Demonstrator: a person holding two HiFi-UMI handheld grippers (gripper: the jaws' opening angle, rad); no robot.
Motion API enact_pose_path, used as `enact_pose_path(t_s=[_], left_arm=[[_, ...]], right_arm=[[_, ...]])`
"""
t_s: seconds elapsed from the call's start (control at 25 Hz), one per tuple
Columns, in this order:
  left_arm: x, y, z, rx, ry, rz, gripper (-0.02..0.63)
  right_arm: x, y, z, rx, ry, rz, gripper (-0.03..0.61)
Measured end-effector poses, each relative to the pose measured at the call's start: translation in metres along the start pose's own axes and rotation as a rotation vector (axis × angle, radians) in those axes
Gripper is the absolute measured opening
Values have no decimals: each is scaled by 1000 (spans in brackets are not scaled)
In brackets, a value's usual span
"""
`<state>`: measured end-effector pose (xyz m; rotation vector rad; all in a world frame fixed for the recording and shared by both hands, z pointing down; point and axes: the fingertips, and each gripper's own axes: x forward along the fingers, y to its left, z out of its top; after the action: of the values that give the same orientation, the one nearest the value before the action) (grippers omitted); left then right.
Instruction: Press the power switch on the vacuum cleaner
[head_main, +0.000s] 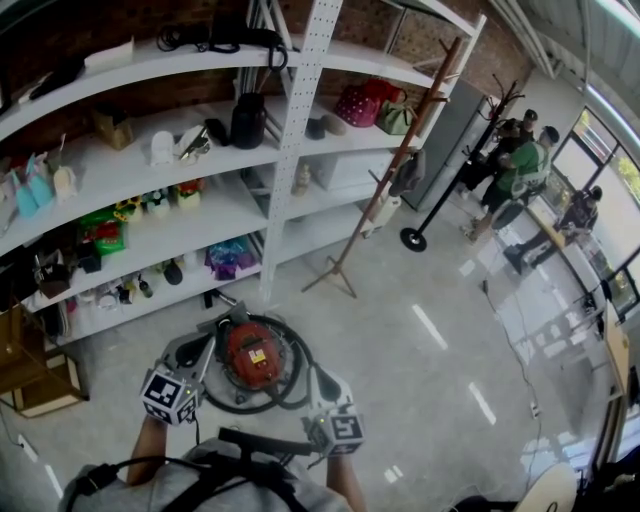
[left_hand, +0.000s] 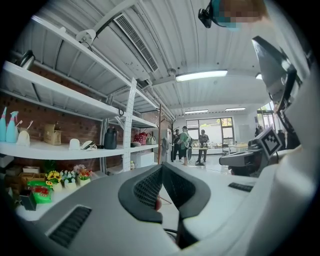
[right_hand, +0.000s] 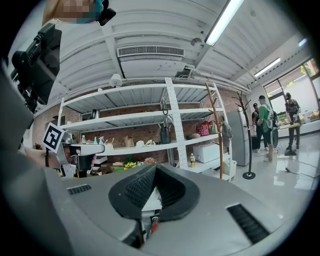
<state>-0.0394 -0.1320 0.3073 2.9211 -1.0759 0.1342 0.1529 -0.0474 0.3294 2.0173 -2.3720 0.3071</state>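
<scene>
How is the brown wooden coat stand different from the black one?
The wooden coat stand rests on spread legs; the black coat stand has a round flat base. The wooden one holds something grey; the black one looks bare. Both are tall floor poles.

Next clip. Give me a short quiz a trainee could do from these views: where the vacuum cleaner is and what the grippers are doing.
1. Multiple choice: where does the red-topped vacuum cleaner sit?
A. on the floor
B. on a shelf
C. on a table
2. True or false: the right gripper is clamped on the hose.
3. Short answer: what colour is the hose coiled round the vacuum cleaner?

Key: 1 A; 2 false, its jaw tips meet with nothing between them; 3 black.
</scene>
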Motion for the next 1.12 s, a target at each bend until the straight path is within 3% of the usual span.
enact_pose_path(t_s=[1.12], left_arm=[[-27, -2, -8, 6, 18, 14, 5]], right_arm=[[-8, 31, -10, -32, 18, 50, 9]])
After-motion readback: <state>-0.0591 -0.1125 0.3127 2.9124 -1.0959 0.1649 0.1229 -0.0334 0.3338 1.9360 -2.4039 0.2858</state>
